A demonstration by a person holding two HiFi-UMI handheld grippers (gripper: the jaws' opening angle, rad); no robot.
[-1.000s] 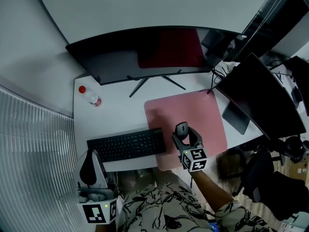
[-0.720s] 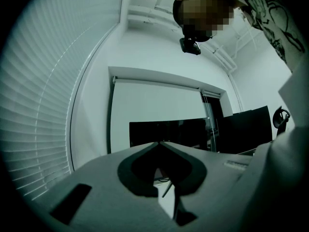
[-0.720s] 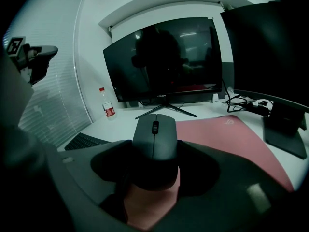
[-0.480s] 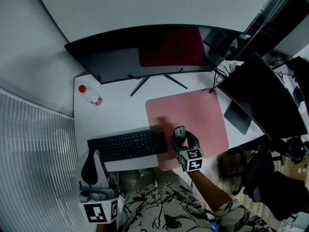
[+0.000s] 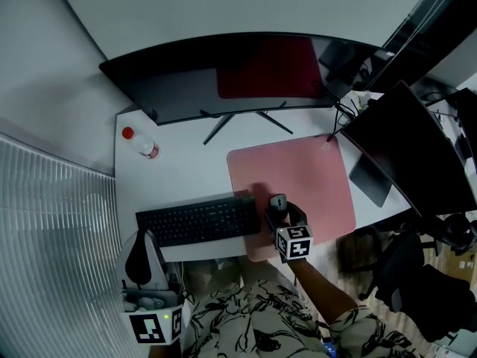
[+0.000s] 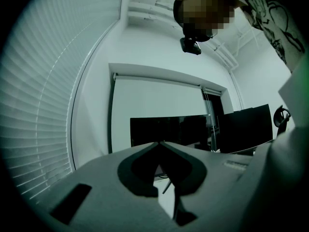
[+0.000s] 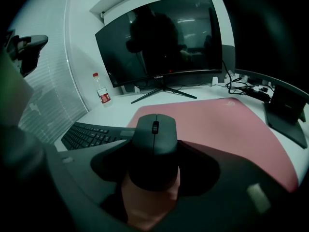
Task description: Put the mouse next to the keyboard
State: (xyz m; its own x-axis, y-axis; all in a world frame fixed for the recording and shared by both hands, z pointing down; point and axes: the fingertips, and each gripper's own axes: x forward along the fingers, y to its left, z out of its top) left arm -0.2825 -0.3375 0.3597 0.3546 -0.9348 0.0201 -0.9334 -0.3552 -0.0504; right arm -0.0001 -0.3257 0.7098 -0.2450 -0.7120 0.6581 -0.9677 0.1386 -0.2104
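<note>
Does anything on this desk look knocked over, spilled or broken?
Nothing stands out. The water bottle stands upright, the keyboard lies flat on the desk, and the mouse sits whole between the right gripper's jaws over the pink mat.

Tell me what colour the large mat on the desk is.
Pink. The mat shows best in the head view.

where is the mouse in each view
Head view: mouse low centre, in the right gripper's jaws, on the mat right of the keyboard.
Left gripper view: not in it.
Right gripper view: centre, between the jaws.
Shared landmark: the curved monitor.
</note>
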